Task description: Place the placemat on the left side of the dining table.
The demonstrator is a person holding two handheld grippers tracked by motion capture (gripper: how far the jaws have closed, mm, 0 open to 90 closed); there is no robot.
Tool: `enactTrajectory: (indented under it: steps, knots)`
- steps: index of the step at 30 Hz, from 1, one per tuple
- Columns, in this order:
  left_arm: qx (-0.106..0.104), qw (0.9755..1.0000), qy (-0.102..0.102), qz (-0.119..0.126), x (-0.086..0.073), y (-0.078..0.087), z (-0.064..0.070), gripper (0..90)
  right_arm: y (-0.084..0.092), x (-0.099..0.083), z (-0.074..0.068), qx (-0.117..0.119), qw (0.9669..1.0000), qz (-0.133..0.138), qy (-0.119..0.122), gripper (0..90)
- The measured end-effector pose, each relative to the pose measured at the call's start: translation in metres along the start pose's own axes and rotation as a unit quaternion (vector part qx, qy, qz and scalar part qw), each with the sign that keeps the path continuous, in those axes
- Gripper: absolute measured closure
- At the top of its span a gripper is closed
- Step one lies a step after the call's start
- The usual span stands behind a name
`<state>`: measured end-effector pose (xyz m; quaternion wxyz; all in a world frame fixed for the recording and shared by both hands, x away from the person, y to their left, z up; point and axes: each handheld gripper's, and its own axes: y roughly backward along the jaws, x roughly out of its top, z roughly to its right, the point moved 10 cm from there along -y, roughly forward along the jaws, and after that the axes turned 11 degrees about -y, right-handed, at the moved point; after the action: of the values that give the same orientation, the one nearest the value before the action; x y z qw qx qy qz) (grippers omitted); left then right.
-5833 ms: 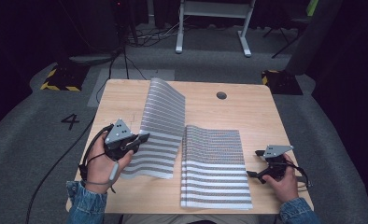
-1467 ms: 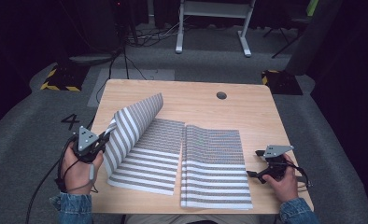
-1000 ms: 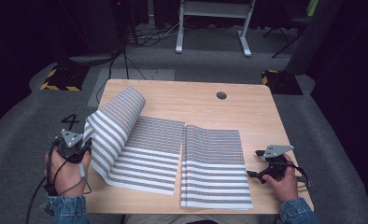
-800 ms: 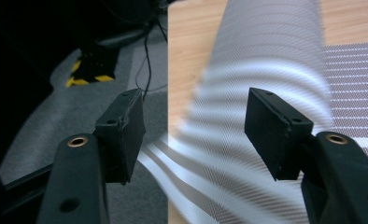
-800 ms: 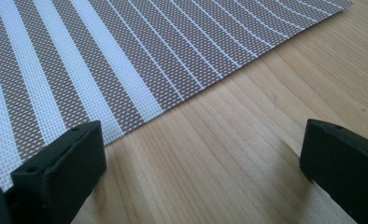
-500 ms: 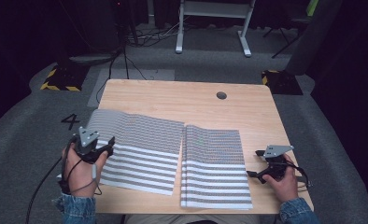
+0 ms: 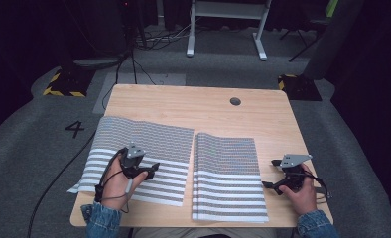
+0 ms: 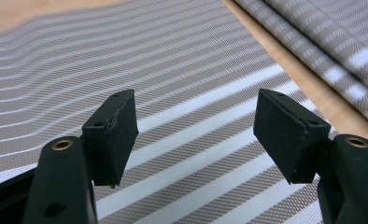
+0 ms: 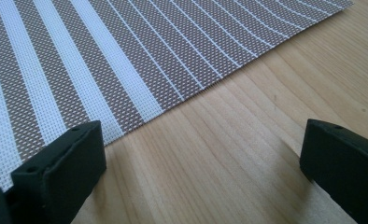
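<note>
The left gripper [image 7: 151,171], its jaws just opened wide and empty, is held over the left striped mat [image 7: 149,144]; the right gripper [image 7: 270,184] is spread wide on the surface [image 7: 183,101] at the right striped mat's [image 7: 228,173] three o'clock.

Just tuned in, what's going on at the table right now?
A person is laying out two striped placemats on the wooden table. The left placemat lies spread flat, its left corner hanging past the table edge. The left claw hovers over it, its jaws just opened with nothing between them. The right placemat lies flat beside it, a narrow strip of table between them. The right claw rests open on bare wood just off that mat's right edge.
</note>
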<state>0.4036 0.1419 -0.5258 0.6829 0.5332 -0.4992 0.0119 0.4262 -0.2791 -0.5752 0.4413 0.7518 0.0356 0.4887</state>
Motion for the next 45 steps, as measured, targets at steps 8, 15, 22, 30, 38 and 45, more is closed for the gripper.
enactTrajectory:
  steps: [8, 15, 22, 30, 38, 45]
  knots:
    - [-0.033, 0.9958, -0.043, -0.074, -0.019, -0.023, 0.021, 26.2, 0.000, 0.000, 0.000, 0.000, 1.0000, 0.000, 0.000, 0.4]
    - [-0.040, 0.9927, -0.058, -0.097, -0.029, -0.033, 0.031, 16.5, 0.000, 0.000, 0.000, 0.000, 1.0000, 0.000, 0.000, 0.5]
    - [-0.043, 0.9935, -0.057, -0.089, -0.030, -0.032, 0.031, 16.7, 0.000, 0.000, 0.000, 0.000, 1.0000, 0.000, 0.000, 0.5]
    - [-0.036, 0.9955, -0.055, -0.068, -0.027, -0.034, 0.026, 23.4, 0.000, 0.000, 0.000, -0.001, 1.0000, -0.001, -0.002, 0.4]
    - [0.006, 0.9988, -0.018, -0.045, -0.028, -0.029, 0.002, 71.4, 0.000, 0.000, 0.000, -0.001, 1.0000, 0.000, -0.001, 0.4]
    - [0.009, 0.9999, -0.007, -0.013, -0.018, -0.018, -0.006, 86.1, 0.000, 0.000, 0.000, -0.001, 1.0000, 0.000, -0.001, 0.4]
